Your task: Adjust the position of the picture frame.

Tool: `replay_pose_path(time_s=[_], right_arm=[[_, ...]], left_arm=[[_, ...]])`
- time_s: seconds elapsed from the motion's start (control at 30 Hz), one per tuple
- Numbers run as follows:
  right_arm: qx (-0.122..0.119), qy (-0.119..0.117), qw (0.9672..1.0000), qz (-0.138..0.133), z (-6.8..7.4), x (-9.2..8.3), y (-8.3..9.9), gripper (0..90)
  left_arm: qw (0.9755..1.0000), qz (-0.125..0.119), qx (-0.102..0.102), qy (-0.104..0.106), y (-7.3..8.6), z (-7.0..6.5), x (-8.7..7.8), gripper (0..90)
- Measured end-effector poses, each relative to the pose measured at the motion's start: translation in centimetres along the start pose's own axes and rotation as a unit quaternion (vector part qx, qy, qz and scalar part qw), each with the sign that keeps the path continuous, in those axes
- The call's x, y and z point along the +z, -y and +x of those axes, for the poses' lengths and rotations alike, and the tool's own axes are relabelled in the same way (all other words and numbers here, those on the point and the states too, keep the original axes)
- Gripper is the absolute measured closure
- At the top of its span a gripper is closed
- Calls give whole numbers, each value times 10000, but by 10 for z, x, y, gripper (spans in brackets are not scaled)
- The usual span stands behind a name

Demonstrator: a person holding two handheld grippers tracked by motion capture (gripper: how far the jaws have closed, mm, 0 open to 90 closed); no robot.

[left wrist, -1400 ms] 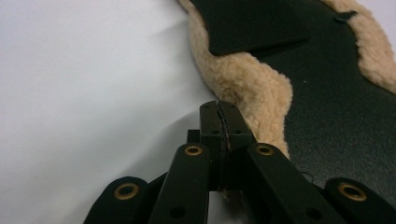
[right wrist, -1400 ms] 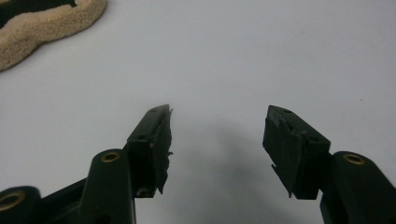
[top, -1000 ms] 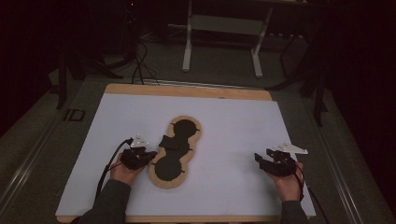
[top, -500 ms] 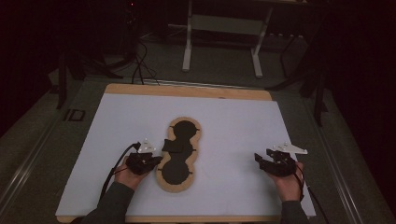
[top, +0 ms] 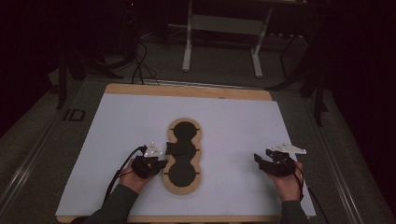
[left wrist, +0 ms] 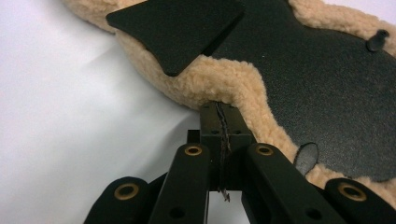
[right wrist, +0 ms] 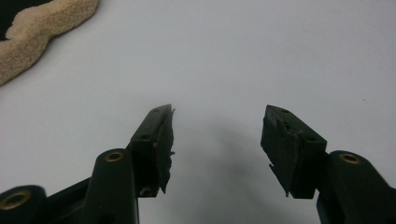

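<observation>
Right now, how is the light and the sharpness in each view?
High view: dim, room nearly black, white sheet brightest. Left gripper view: fleece pad sharp, near links soft. Right gripper view: right gripper throws a soft shadow on the sheet.

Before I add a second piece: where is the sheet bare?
Bare: the white sheet left of the fleece pad, and between pad and right gripper. Crowded: the pad's left edge, where the left gripper is.

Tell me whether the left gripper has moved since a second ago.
Yes. The left gripper has shifted toward the table's near edge, alongside the fleece-edged black pad.
</observation>
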State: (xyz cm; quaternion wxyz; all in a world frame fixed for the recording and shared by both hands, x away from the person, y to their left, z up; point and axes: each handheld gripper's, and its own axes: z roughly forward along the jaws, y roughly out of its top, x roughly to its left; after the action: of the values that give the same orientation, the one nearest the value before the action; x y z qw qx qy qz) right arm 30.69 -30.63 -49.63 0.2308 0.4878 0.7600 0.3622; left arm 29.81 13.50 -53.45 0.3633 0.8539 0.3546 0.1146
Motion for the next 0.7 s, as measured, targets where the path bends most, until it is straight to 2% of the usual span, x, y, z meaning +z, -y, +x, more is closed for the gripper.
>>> replay_pose_path(time_s=[0.43, 0.57, 0.7], right_arm=[[-28, -21, 10000, 12, 1, 1, 0, 432], [-35, -14, 10000, 21, 2, 2, 0, 432], [-77, -19, 10000, 35, 3, 3, 0, 433]], left_arm=[[9997, -75, 137, 205, -4, -19, 9, 900], [9994, -69, 82, 317, -6, -23, 12, 900], [9991, -38, 267, 324, -11, -37, 18, 900]])
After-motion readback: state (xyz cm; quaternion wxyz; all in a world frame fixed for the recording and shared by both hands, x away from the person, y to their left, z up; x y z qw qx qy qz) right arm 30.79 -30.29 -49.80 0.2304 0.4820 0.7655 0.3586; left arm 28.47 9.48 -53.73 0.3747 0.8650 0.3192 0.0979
